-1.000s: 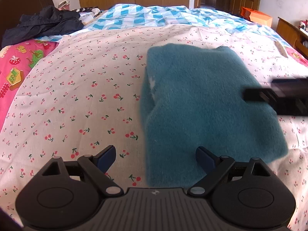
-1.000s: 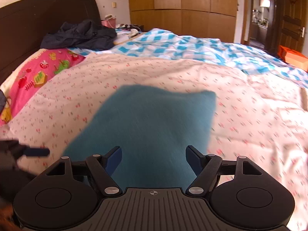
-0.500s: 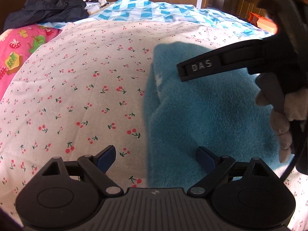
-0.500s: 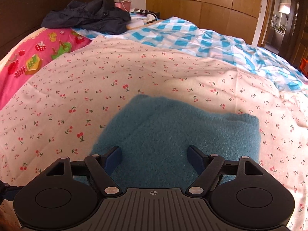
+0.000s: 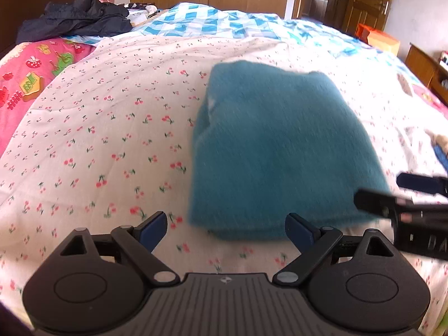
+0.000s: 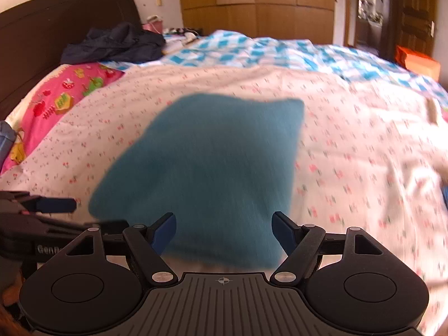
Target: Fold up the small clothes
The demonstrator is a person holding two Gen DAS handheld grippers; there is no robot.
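A folded teal fleece garment (image 5: 280,151) lies flat on the cherry-print bedsheet (image 5: 112,140). My left gripper (image 5: 226,228) hovers open just short of the garment's near edge, nothing between its fingers. In the right wrist view the same teal garment (image 6: 212,168) fills the middle, blurred. My right gripper (image 6: 224,231) is open above its near edge, holding nothing. The right gripper also shows at the right edge of the left wrist view, and the left gripper at the left edge of the right wrist view.
A dark jacket (image 5: 75,19) is heaped by the headboard at the far left. A pink cartoon-print pillow (image 5: 25,84) lies on the left. A blue checked quilt (image 5: 224,22) covers the far side. Wooden wardrobes, a door and an orange box (image 5: 380,37) stand beyond.
The right gripper, which reached over the garment half a second ago, has pulled back to the garment's near right side. The left gripper drew back slightly. The garment lies as before.
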